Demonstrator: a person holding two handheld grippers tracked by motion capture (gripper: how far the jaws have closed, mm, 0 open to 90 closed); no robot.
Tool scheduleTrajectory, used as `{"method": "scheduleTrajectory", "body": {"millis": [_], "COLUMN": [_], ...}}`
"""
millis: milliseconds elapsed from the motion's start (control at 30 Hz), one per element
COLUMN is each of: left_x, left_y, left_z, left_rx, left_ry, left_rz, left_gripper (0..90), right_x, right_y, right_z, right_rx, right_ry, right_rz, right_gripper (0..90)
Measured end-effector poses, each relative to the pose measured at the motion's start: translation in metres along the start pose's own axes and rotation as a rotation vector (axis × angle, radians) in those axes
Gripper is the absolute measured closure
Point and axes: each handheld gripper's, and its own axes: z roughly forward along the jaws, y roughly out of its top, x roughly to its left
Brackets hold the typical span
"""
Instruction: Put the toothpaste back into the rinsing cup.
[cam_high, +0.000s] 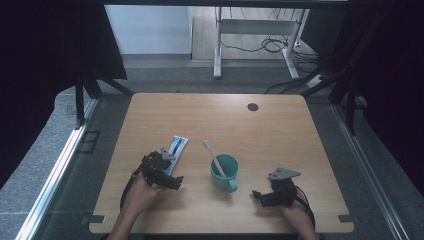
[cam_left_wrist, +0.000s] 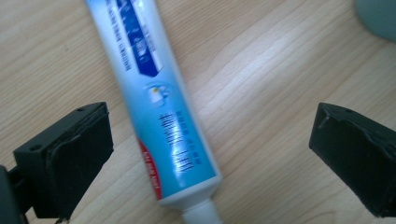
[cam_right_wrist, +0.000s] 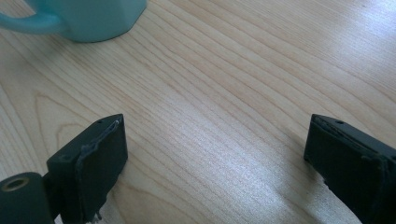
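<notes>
The wooden table (cam_high: 280, 130) in front of me is the biggest thing here, pale and grained, with a small dark round disc (cam_high: 253, 107) set near its far edge. Next in size is the teal mug (cam_high: 224, 172), standing upright near the middle of the near half, its handle turned toward me, and a pink toothbrush (cam_high: 213, 156) leans inside it with the head sticking out up and to the far left. The toothpaste tube (cam_left_wrist: 154, 93) lies flat on the table to the left of the mug, blue and white, its white cap end pointing back toward me. My left hand-held gripper (cam_high: 167, 172) hovers right over the near end of that tube; in the left gripper view its jaws stand wide apart with the tube lying between them, touching neither. My right hand-held gripper (cam_high: 260, 195) sits low to the right of the mug, jaws also spread wide over bare wood, holding nothing.
</notes>
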Motion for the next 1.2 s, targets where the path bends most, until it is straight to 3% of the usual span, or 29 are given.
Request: {"method": "scheduleTrajectory", "body": {"millis": [300, 767, 1200], "left_x": [0.013, 0.031, 0.043], "left_y": [0.007, 0.021, 0.044], "left_z": [0.008, 0.017, 0.029], "left_rx": [0.071, 0.173, 0.303], "left_ry": [-0.005, -0.056, -0.055], "left_rz": [-0.031, -0.082, -0.121], "left_gripper": [2.9, 14.4, 15.8], "right_x": [0.0, 0.0, 0.0], "right_y": [0.0, 0.0, 0.0], "right_z": [0.0, 0.0, 0.0], "right_rx": [0.001, 0.001, 0.002], "right_ry": [0.0, -0.001, -0.001], "right_rz": [-0.001, -0.002, -0.002], "right_gripper": [5.9, 5.9, 5.9]}}
